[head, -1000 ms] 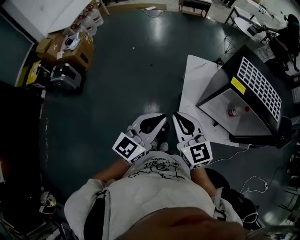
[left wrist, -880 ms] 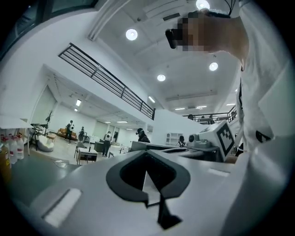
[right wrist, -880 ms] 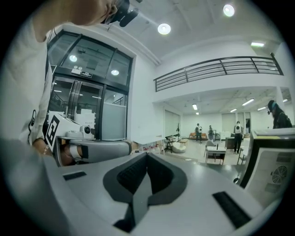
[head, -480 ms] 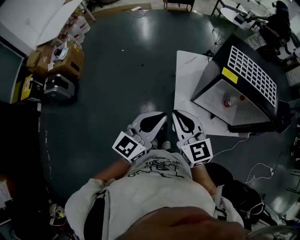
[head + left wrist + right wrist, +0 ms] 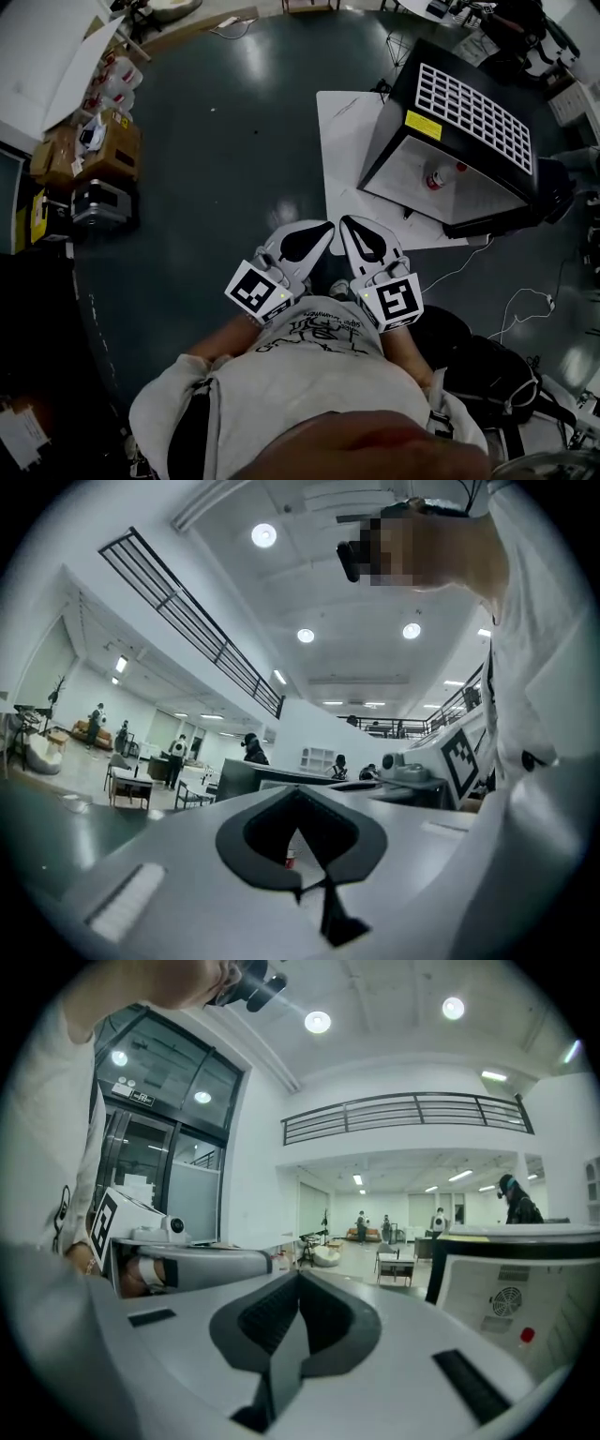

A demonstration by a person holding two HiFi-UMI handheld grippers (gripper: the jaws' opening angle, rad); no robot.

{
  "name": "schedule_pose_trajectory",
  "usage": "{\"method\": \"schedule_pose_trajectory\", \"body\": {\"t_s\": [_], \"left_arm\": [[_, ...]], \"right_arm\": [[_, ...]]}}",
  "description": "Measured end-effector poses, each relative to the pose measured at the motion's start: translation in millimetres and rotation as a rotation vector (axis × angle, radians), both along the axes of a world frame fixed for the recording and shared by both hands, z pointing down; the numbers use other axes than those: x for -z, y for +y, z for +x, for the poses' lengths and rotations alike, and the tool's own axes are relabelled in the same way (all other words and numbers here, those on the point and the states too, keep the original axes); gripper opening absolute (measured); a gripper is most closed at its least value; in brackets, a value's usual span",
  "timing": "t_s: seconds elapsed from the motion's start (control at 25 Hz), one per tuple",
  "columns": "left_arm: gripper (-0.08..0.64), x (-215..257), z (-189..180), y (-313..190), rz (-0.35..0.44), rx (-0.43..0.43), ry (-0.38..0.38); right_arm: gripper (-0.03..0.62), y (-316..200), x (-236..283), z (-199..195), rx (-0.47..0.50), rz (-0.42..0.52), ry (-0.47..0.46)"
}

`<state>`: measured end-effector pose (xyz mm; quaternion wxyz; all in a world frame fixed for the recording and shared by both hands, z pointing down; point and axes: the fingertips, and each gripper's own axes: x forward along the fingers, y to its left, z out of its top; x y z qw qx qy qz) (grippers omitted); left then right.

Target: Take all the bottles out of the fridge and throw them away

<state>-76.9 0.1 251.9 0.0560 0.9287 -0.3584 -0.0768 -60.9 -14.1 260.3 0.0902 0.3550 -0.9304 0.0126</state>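
Jaws on both grippers are closed on nothing: the left gripper and right gripper each show their tips pressed together in their own views, and they sit side by side close against our body.

Over the last second the grippers have kept that same place in the head view while the room has swung round them. The black fridge has slid from the right edge toward the upper middle, and the cardboard boxes have drifted off to the left edge. We judge that we are turning toward the fridge, so the task is at the approach and nothing has been taken out yet.

One red-capped bottle stands in the fridge's pale open interior, well apart from both grippers. The fridge rests on a white sheet on the dark floor.

Little can be read. A yellow label sits on the fridge's top edge, too small to make out. The gripper cubes carry only square markers, and the shirt print is illegible.
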Motion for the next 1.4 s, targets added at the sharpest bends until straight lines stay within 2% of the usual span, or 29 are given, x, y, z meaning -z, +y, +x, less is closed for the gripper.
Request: {"method": "schedule_pose_trajectory", "body": {"t_s": [0.48,0.64,0.92,1.12,1.28,1.4], "left_arm": [[0.008,3.3,60.6,-2.4,-0.021,-0.138,-0.002],[0.008,6.7,81.6,-2.6,0.013,-0.173,-0.004],[0.008,11.0,121.0,-0.8,0.018,-0.235,-0.006],[0.008,11.9,151.2,5.5,-0.015,-0.275,-0.015],[0.008,14.9,174.1,5.6,0.028,-0.292,-0.010],[0.008,15.6,191.0,7.3,0.027,-0.303,-0.010]], "right_arm": [[0.011,-0.7,4.8,63.6,-0.140,0.003,0.002],[0.011,1.8,6.6,85.8,-0.176,0.004,0.010],[0.011,6.0,12.4,128.7,-0.247,0.015,0.020],[0.011,11.9,13.9,160.5,-0.285,0.022,0.019],[0.011,15.1,14.3,185.8,-0.311,0.023,0.016],[0.011,17.3,15.1,203.6,-0.327,0.023,0.013]]}}
